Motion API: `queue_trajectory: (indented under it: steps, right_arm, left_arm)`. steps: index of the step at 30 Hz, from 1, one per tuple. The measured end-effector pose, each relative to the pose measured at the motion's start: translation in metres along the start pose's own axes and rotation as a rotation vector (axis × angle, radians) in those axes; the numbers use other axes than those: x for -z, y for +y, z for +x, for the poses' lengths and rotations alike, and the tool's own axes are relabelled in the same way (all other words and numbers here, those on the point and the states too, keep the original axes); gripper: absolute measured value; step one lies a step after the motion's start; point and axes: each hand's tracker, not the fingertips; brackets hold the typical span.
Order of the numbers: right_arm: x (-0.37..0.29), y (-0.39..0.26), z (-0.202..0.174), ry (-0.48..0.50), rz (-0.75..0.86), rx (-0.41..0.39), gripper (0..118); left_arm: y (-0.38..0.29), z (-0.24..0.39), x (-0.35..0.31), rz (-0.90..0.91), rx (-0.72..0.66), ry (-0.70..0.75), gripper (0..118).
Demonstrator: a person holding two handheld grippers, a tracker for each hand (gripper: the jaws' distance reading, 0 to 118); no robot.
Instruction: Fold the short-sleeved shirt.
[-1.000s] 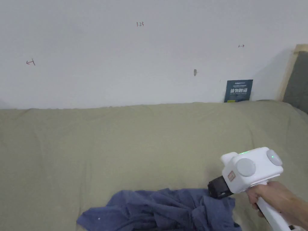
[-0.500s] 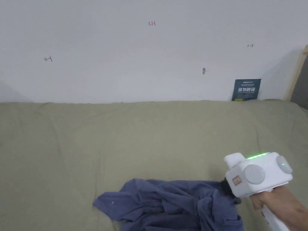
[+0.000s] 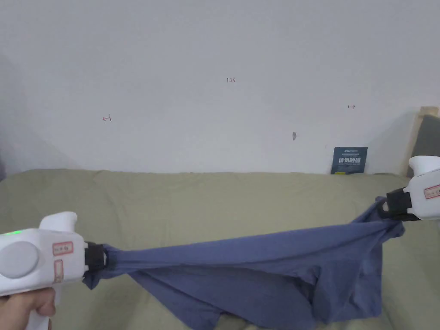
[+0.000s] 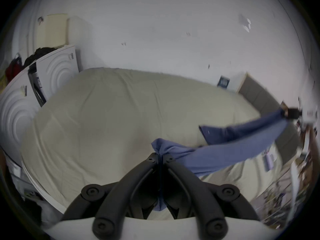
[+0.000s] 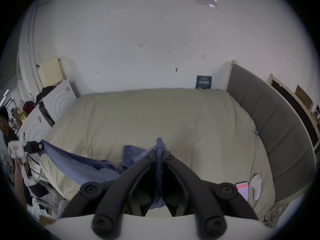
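My left gripper [image 3: 99,258] is low at the near left, hand [image 3: 23,307] under the white body, jaws pointing right. Both its jaws are pressed together on a bunched bit of the blue shirt [image 3: 266,275]; in the left gripper view the cloth [image 4: 216,150] runs between the closed tips [image 4: 160,155] and sticks out past them. My right gripper [image 3: 389,206] is higher, at the far right edge of the head view, jaws pointing left. Its jaws are likewise clamped on the shirt, with fabric [image 5: 160,146] squeezed between the tips [image 5: 160,154].

Shirt hangs in the air between the two grippers, top edge pulled taut in a line rising left to right. The rest sags below it in loose folds toward the bed cover [image 3: 206,202]; can't tell if the lowest part touches. Dark blue, wrinkled, no sleeve shape I can pick out.

Room: the olive-beige cover is bare on the far side up to the white wall [image 3: 215,64]. Grey padded headboard [image 5: 270,122] bounds the right side. A phone [image 5: 243,190] and a white controller [image 5: 256,188] lie near the right near corner of the bed. White furniture [image 5: 57,103] stands off the left end.
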Motion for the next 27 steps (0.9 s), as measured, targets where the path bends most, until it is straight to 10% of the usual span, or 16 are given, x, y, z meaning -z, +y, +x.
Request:
queue_trajectory:
  steps: [14,27]
  right_arm:
    - [-0.127,0.06,-0.041,-0.065,0.219,-0.071,7]
    - [-0.088,0.127,-0.045,-0.102,0.232,-0.115,7]
  left_arm:
    - [0.112,0.071,-0.123,0.243,0.141,0.068,0]
    - [0.174,0.081,-0.088,0.274,0.125,0.139,0]
